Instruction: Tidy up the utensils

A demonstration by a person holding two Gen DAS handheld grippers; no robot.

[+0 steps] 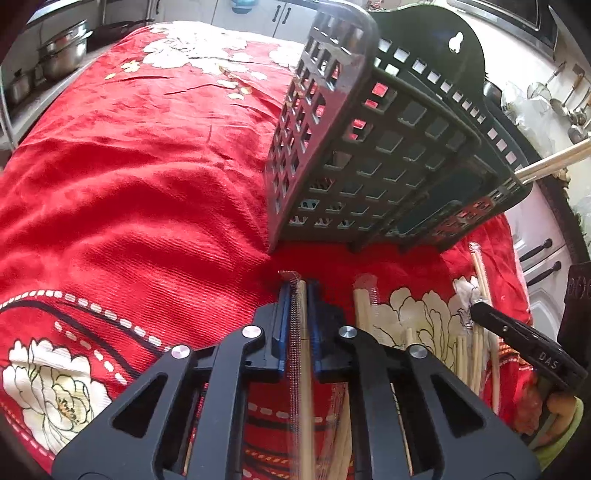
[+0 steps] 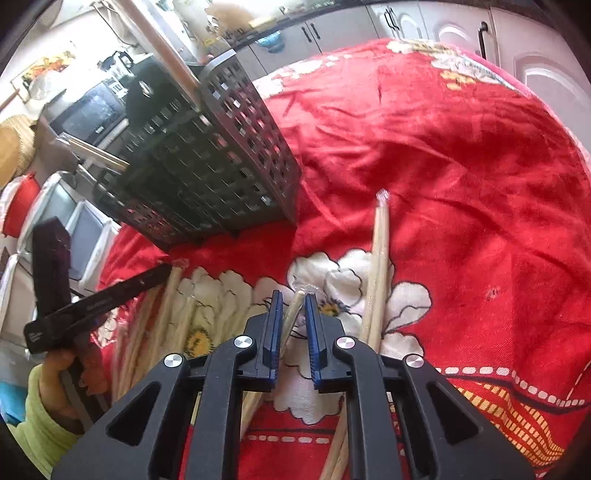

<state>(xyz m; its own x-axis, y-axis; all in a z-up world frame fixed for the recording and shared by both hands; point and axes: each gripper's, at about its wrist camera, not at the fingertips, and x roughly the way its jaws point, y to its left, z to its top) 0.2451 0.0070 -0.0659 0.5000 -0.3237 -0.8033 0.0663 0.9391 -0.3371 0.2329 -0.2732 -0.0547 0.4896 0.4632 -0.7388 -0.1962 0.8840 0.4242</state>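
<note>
A dark perforated utensil basket [image 1: 369, 155] stands on the red floral cloth [image 1: 129, 184], with wrapped chopsticks [image 1: 554, 158] sticking out of its top. My left gripper [image 1: 302, 288] is shut on a plastic-wrapped chopstick pair [image 1: 304, 369], just in front of the basket. Several more wrapped pairs [image 1: 476, 350] lie to its right. In the right wrist view my right gripper [image 2: 293, 299] is nearly closed around a wrapped chopstick pair [image 2: 291, 314] lying on the cloth [image 2: 461, 166]. Another pair [image 2: 378, 258] lies just right of it. The basket [image 2: 207, 158] stands at upper left.
Part of the other gripper and a hand in a green sleeve show at the right edge [image 1: 528, 343] and at the left [image 2: 96, 302]. Steel pots [image 1: 62, 51] stand on a shelf at far left. Cabinets [image 2: 332, 29] and hanging ladles [image 1: 569, 99] ring the table.
</note>
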